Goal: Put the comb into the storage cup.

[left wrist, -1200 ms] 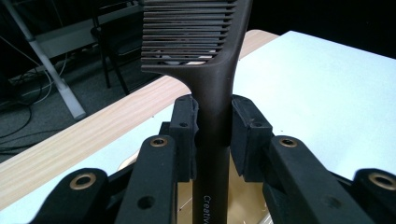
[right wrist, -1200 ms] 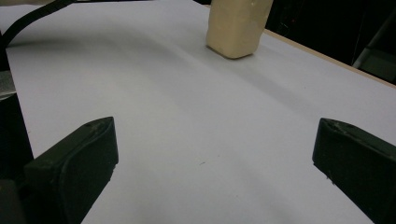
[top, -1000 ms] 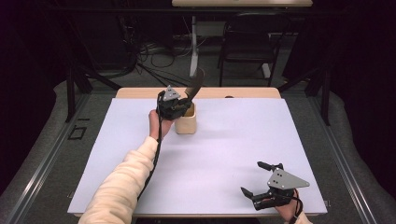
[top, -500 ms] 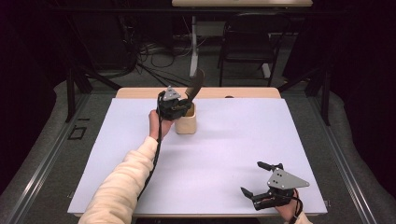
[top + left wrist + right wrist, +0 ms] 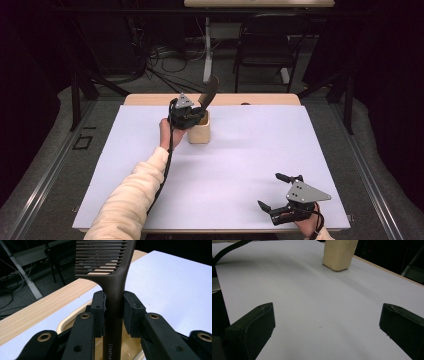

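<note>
Nothing has shifted over the last second: my left claw [image 5: 113, 306] stays clamped on the comb [image 5: 113, 292] handle, its lower end inside the beige cup [image 5: 199, 131]. Right claw [image 5: 280, 192] idle, gaping, on the counter [image 5: 250, 150]. Judgement: insertion or withdrawal paused.

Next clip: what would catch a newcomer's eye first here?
The dark comb, clamped by its handle in the left gripper, stands with its teeth up over the open beige holder at the far side of the white table. At the near right corner the right gripper rests with jaws wide open and nothing between them.
</note>
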A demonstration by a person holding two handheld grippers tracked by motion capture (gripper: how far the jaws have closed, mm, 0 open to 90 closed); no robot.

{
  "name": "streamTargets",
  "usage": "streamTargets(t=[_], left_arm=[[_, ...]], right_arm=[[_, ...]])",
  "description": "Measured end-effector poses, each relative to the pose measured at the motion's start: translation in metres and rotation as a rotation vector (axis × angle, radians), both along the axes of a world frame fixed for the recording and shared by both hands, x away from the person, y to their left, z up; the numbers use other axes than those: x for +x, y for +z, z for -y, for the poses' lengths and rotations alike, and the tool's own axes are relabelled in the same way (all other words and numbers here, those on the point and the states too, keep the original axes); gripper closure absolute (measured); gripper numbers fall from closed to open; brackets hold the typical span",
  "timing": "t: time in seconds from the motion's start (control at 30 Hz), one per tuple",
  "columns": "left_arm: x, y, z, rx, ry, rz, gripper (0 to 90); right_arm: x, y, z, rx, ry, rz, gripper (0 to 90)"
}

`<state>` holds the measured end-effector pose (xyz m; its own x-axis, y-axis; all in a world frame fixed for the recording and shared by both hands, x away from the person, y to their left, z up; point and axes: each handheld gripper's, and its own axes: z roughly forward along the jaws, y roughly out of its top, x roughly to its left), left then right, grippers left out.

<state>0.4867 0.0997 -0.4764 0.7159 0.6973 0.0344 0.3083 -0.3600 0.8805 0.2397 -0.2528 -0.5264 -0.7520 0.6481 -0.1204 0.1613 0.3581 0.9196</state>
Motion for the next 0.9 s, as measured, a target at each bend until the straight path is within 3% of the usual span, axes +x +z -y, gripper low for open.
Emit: streamTargets(t=[0.9], left_arm=[[0.0032, -0.0063, 0.0029, 0.043, -0.03, -0.035, 72.4]], right_arm=[[0.0003, -0.0004, -0.0004, 0.002, 0.002, 0.002, 0.0]])
